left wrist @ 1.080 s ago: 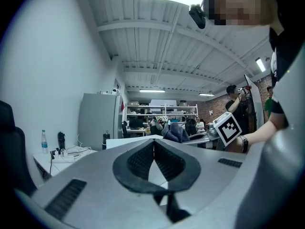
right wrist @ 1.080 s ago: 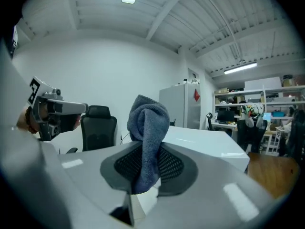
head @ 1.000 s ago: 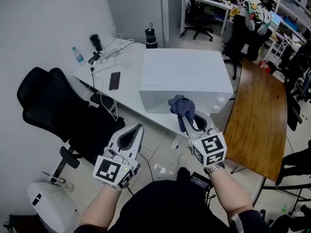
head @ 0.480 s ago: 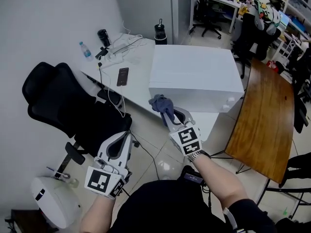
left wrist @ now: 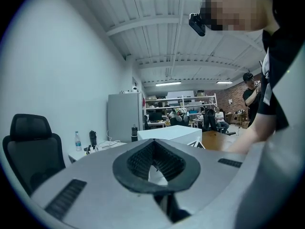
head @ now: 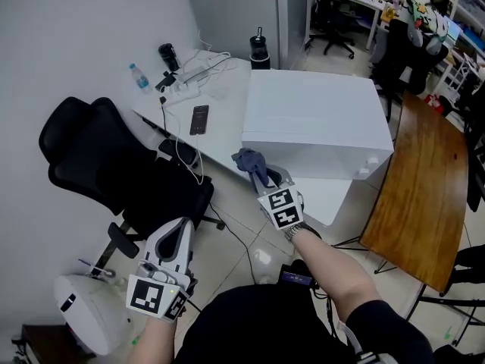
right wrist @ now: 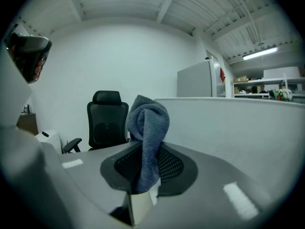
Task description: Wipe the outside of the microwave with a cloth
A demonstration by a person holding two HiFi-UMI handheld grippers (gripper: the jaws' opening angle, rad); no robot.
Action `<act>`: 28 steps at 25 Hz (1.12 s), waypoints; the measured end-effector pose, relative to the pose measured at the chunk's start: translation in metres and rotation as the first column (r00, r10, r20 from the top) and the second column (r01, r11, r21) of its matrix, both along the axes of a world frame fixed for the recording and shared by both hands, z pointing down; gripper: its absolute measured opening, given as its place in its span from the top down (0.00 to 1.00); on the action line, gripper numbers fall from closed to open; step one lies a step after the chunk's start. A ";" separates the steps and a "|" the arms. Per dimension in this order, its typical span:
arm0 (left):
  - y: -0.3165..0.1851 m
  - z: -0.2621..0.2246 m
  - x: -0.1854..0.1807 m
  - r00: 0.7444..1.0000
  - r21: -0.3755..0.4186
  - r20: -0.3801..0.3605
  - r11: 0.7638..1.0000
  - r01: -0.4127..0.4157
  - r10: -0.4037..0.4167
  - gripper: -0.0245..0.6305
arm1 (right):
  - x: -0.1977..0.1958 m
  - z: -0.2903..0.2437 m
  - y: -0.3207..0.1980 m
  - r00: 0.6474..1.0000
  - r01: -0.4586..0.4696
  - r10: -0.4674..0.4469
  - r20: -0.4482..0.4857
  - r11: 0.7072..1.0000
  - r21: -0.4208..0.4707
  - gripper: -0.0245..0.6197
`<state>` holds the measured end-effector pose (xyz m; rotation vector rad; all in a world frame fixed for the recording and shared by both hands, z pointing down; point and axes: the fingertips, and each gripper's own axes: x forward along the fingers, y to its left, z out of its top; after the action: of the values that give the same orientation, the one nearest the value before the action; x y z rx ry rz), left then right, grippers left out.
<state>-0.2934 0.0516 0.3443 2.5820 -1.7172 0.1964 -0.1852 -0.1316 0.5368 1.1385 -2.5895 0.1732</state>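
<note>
The microwave (head: 314,123) is a white box on the white desk (head: 216,139). My right gripper (head: 256,171) is shut on a grey-blue cloth (head: 248,160) that bunches above its jaws. It is held at the microwave's near left corner; I cannot tell if the cloth touches it. In the right gripper view the cloth (right wrist: 147,128) stands up from the jaws with the microwave's side wall (right wrist: 238,128) just to the right. My left gripper (head: 182,227) is shut and empty, low at the left, away from the desk. Its own view shows the microwave (left wrist: 169,133) far ahead.
A black office chair (head: 98,158) stands left of the desk. On the desk lie a phone (head: 199,119), cables, a water bottle (head: 138,77) and a black flask (head: 260,54). A wooden table (head: 424,196) is at the right, a white device (head: 83,313) on the floor.
My right gripper carried the cloth left and down, from the microwave's front towards its near left corner. My left gripper drew back, lower and further left.
</note>
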 end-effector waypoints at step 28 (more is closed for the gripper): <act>-0.016 0.000 0.035 0.992 0.010 -0.027 0.993 -0.121 0.121 0.96 | 0.132 0.015 -0.023 0.951 -0.308 0.305 -0.055 0.948 -0.074 0.85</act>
<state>-0.2583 0.0355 0.3442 2.6834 -1.5576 0.1559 -0.0533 -0.1542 0.5521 1.4913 -2.3304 0.3168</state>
